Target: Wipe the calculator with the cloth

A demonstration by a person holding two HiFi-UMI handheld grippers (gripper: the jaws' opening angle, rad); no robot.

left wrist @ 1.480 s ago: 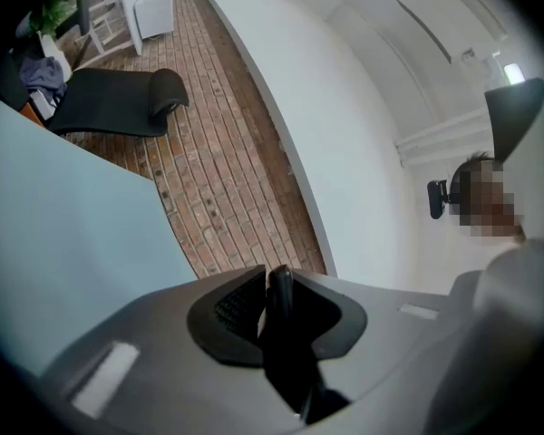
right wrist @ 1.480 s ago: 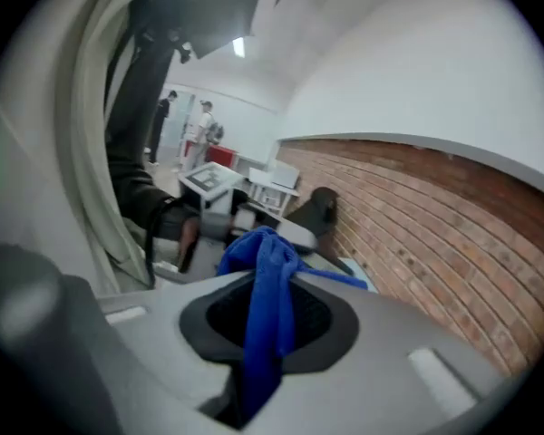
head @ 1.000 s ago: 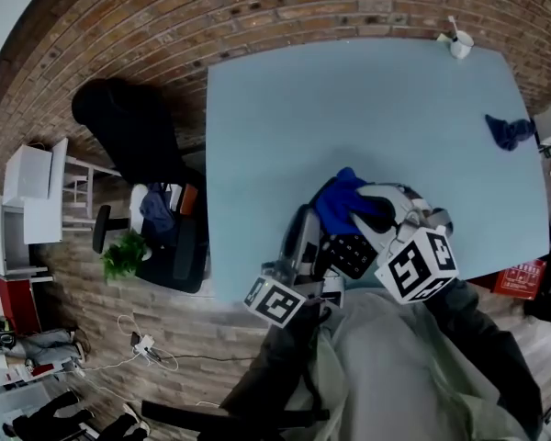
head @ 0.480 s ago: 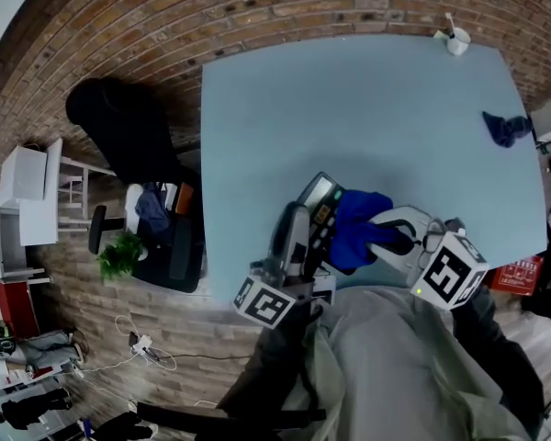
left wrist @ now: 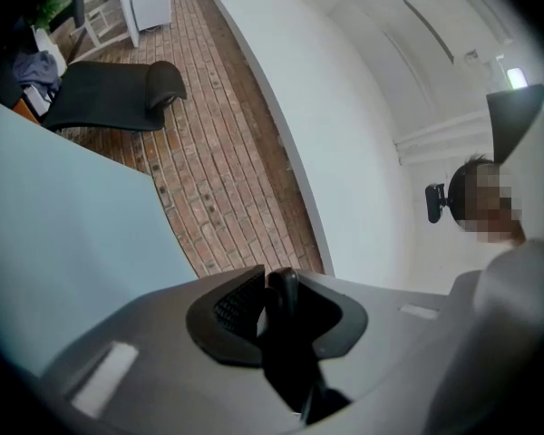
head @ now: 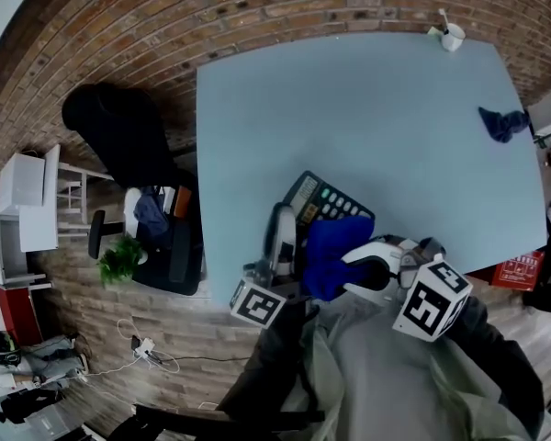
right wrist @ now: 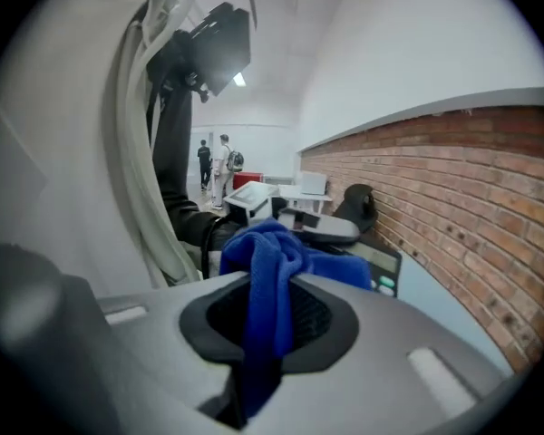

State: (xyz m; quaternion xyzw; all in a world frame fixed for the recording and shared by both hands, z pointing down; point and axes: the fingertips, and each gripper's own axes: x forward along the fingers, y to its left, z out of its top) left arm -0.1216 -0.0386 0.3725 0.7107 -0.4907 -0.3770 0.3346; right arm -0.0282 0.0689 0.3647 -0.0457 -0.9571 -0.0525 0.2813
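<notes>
The right gripper (right wrist: 270, 290) was clenched on the blue cloth (right wrist: 281, 243), a fold of which ran up between its two jaws and bunched in a loose heap just past their tips. In the head view the cloth lay over the near end of the calculator (head: 329, 202), covering its lower rows of keys, while the display and the upper rows showed beyond it. The left gripper (left wrist: 277, 290) was clamped too, its jaws pressed on a thin dark edge, which the head view showed to be the left side of the calculator. The calculator sat tilted near the front edge of the pale blue table (head: 349, 99), with the left gripper alongside it and the right gripper coming in from the other side, both marker cubes close to the person's grey sleeves. Far off on the table, a second dark blue cloth (head: 501, 122) lay by the right edge and a white cup (head: 453, 38) stood at the far corner. Beside the table, on the brick floor, were a black chair (head: 119, 131) and a small green plant (head: 120, 256).
</notes>
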